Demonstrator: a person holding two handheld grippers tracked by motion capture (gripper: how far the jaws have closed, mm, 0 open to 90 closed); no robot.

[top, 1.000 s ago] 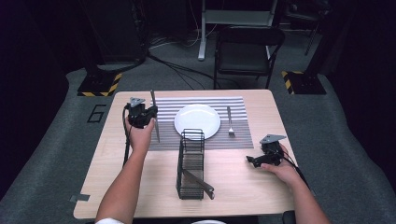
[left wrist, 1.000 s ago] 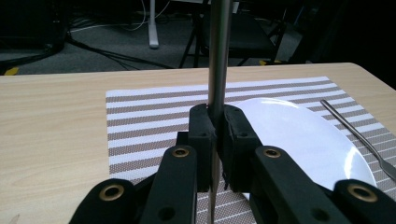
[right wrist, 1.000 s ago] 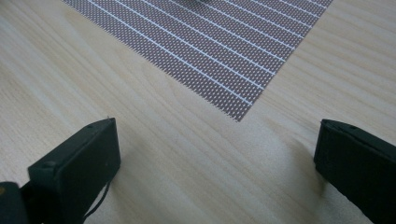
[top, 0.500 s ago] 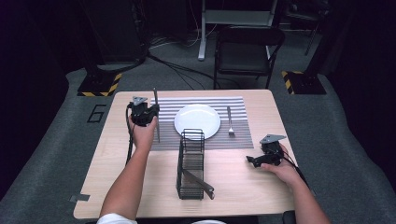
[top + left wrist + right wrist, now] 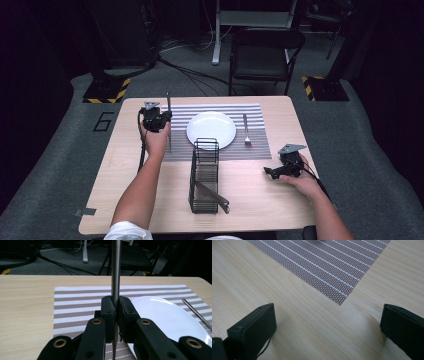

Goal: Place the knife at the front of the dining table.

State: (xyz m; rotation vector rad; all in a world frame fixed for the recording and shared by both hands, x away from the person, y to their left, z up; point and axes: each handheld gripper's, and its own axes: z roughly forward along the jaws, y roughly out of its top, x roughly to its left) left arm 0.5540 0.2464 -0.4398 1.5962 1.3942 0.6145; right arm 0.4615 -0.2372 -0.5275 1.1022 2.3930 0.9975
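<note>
My left gripper [image 5: 167, 118] is shut on a slim metal utensil [image 5: 169, 135], held over the left edge of the striped placemat [image 5: 255, 114]. In the left gripper view the utensil's shaft [image 5: 115, 270] rises straight up between the closed jaws of that gripper [image 5: 115, 303]. A white plate [image 5: 211, 129] lies just right of it, also seen as the plate [image 5: 160, 315]. My right gripper [image 5: 270, 171] rests low at the table's right front, open and empty. Its view shows the right gripper [image 5: 327, 325] with jaws wide apart above bare wood near the placemat's corner [image 5: 337, 272].
A black wire basket [image 5: 205, 172] stands in front of the plate with a knife [image 5: 214, 196] leaning out of it. A fork [image 5: 246, 131] lies on the placemat right of the plate. A black chair [image 5: 262, 52] stands beyond the table's far edge.
My left gripper has shifted slightly right toward the plate with the utensil, which now stands more upright. The right gripper has stayed put.
</note>
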